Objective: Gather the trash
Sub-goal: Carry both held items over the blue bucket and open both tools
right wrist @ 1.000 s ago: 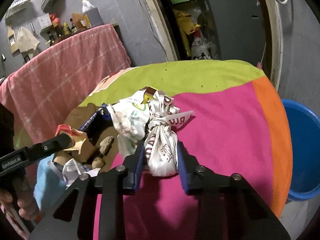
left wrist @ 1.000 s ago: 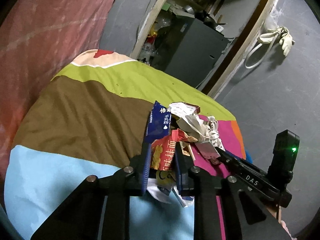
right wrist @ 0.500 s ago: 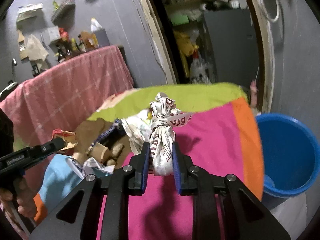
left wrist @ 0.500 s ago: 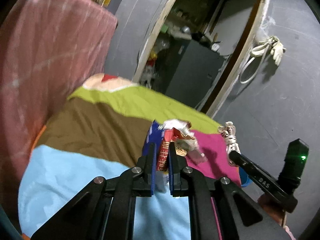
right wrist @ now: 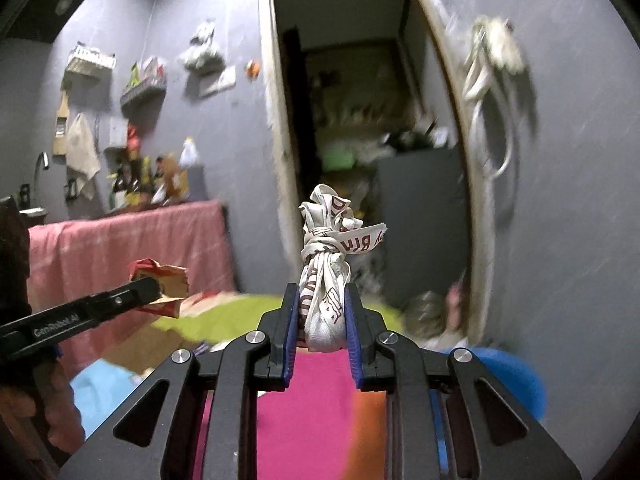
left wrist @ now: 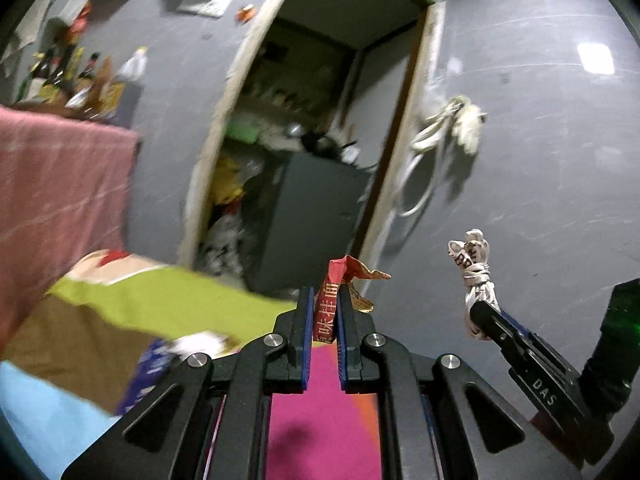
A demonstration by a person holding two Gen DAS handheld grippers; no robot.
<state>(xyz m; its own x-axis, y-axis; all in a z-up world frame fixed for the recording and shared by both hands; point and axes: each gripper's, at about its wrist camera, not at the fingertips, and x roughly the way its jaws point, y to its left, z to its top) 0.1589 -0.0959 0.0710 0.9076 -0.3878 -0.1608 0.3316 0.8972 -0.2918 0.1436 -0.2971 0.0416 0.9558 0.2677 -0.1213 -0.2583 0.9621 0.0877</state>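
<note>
1. Both grippers had a piece of trash at this point. The left gripper (left wrist: 322, 318) was clamped on a red wrapper (left wrist: 335, 290) with printed characters, its torn top sticking up above the blue pads. The right gripper (right wrist: 322, 312) was squeezing a knotted white bag (right wrist: 325, 280) with dark red lettering, held upright with the knot on top.

2. Both pieces were up in the air, clear of the multicoloured cloth (left wrist: 316, 412) on the table. From the right view you could see the wrapper off to the left, well apart from the bag.

3. So I'd call this the carry step: pick done, drop-off not yet.

4. A blue bin (right wrist: 504, 368) showed at the lower right of the right view, past the cloth's orange edge. Blurry, but that looked like the target.

5. Next move, my guess: swing right over the bin, get each piece above the opening, then open up. Some litter, like a blue packet (left wrist: 146, 372), was lying on the cloth too.
</note>
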